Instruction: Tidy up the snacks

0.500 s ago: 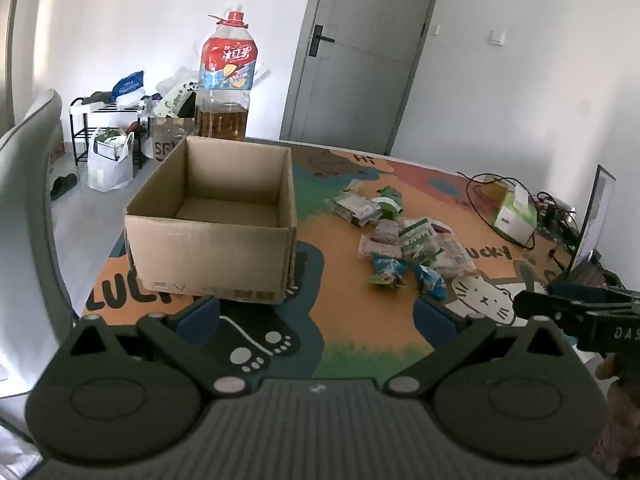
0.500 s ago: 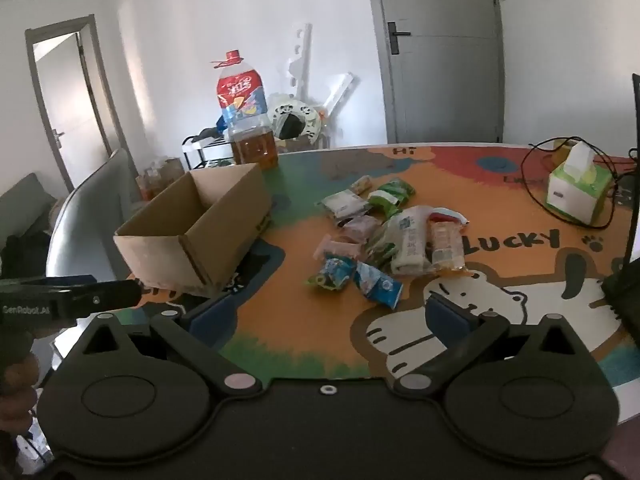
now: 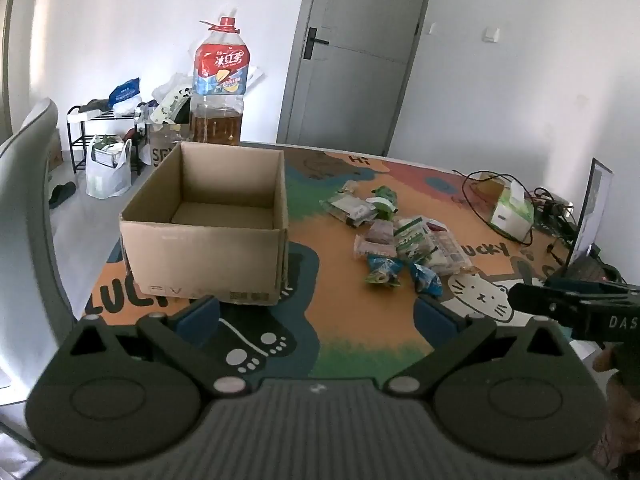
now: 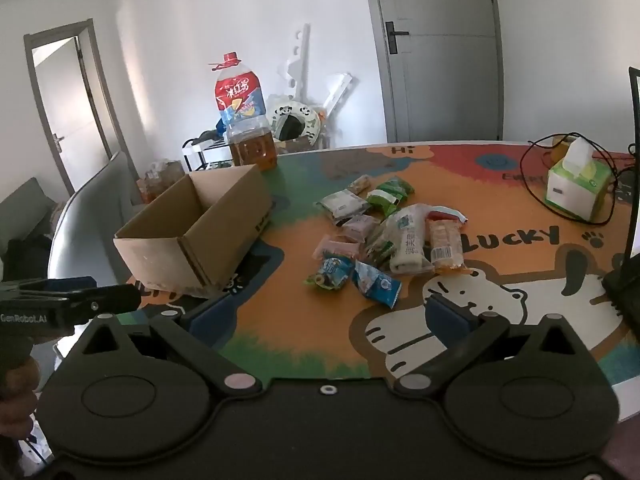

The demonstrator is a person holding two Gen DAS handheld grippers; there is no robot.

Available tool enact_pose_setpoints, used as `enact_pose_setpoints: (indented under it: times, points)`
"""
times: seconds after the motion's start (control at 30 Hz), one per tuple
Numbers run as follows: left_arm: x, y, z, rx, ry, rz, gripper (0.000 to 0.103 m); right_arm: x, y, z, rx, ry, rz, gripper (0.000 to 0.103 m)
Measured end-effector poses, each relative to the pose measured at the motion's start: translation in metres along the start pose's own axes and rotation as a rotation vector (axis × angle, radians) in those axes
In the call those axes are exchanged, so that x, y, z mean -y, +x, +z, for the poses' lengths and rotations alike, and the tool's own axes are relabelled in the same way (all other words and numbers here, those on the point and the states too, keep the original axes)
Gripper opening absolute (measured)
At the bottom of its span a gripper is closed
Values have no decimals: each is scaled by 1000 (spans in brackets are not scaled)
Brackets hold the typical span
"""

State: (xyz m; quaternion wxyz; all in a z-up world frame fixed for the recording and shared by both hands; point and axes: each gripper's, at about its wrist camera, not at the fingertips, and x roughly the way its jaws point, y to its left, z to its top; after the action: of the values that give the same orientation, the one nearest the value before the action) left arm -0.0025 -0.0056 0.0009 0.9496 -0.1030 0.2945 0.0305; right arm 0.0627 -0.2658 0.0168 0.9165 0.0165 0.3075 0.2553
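Note:
An open, empty cardboard box [image 3: 208, 240] stands on the left of the colourful cartoon table mat [image 3: 328, 280]. To its right lies a loose pile of several snack packets [image 3: 400, 240], green, blue, pink and white. My left gripper [image 3: 318, 312] hovers open over the table's near edge, just in front of the box, with nothing between its fingers. In the right wrist view the snack packets [image 4: 384, 236] lie ahead of my right gripper [image 4: 328, 314], which is also open and holds nothing. The box [image 4: 200, 240] sits to its left.
A large tea bottle [image 3: 218, 92] stands behind the box. A tissue box [image 4: 576, 192], tangled cables [image 4: 568, 160] and a dark screen [image 4: 634, 168] crowd the table's right side. A grey chair [image 3: 24, 220] stands left of the table.

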Motion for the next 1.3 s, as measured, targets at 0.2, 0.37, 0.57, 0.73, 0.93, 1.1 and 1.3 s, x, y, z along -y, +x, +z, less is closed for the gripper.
enact_pose_setpoints:
  times: [0.2, 0.37, 0.57, 0.73, 0.93, 1.1, 1.3]
  points:
    - [0, 0, 0, -1, 0, 2, 102, 2, 0, -1, 2, 2, 0, 103]
    - [-1, -2, 0, 4, -2, 4, 102, 1, 0, -1, 6, -5, 3, 103]
    - [-1, -2, 1, 7, -2, 5, 103, 0, -1, 0, 8, -2, 1, 103]
    - [-1, -3, 1, 10, 0, 4, 102, 0, 0, 1, 8, -3, 3, 103]
    - [-1, -4, 1, 10, -3, 7, 103, 1, -1, 1, 11, -2, 3, 103]
    - [-2, -4, 1, 11, -2, 7, 102, 0, -2, 1, 13, -5, 2, 103]
    - [-1, -6, 3, 12, 0, 6, 103, 0, -5, 2, 21, -9, -1, 103]
